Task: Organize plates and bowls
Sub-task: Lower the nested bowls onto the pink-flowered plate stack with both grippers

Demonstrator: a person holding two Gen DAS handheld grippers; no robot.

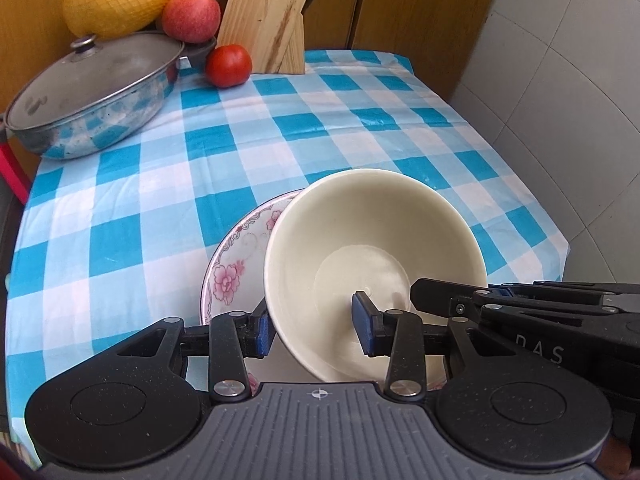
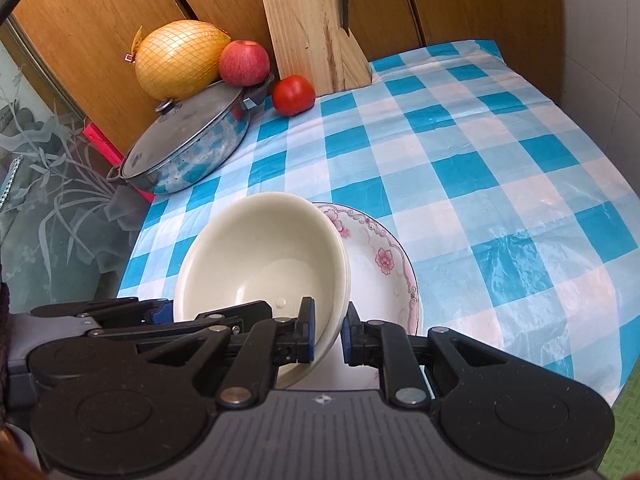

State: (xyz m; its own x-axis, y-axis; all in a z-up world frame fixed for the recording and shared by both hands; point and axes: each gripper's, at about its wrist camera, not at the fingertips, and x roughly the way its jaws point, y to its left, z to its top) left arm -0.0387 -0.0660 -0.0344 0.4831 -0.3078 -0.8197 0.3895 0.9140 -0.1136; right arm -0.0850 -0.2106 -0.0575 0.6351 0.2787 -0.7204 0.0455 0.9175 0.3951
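Note:
A cream bowl hangs tilted over a white plate with pink flowers on the blue checked tablecloth. A second rim line under the bowl's edge suggests another bowl nested beneath it. My right gripper is shut on the bowl's near right rim, one pad inside and one outside. My left gripper straddles the near left rim. Its outer pad lies against the wall, and its inner pad stands apart inside the bowl. The plate's near part is hidden behind bowl and grippers.
A lidded steel pan sits at the far left, with a netted pomelo and an apple behind it. A tomato and a wooden knife block stand at the back. A tiled wall borders the right edge.

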